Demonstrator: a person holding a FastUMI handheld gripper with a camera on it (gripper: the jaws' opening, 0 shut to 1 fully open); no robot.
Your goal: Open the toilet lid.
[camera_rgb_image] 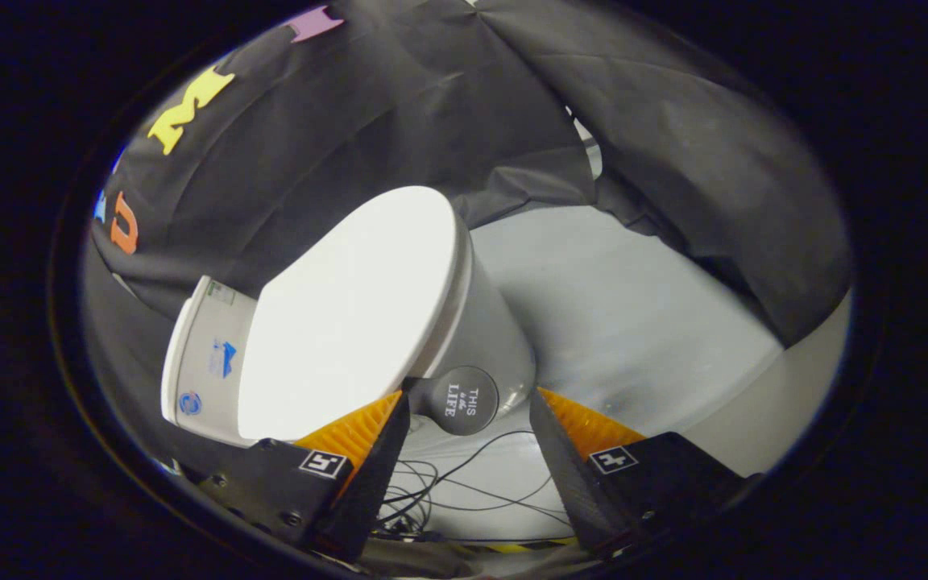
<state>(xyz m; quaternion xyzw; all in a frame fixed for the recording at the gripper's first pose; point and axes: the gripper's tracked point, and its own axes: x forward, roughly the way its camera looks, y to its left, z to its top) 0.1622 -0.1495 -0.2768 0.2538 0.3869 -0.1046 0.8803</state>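
The toilet lid (351, 314) lies closed on the toilet (480, 322), its long axis running from the tank (202, 362) toward the front rim. A round dark knob (457, 400) sticks out at the lid's front edge, just ahead of the hand-held gripper (464, 419), whose fingers stand apart, holding nothing. Pale floor (641, 322) lies open beside the bowl; cables (464, 483) trail below.
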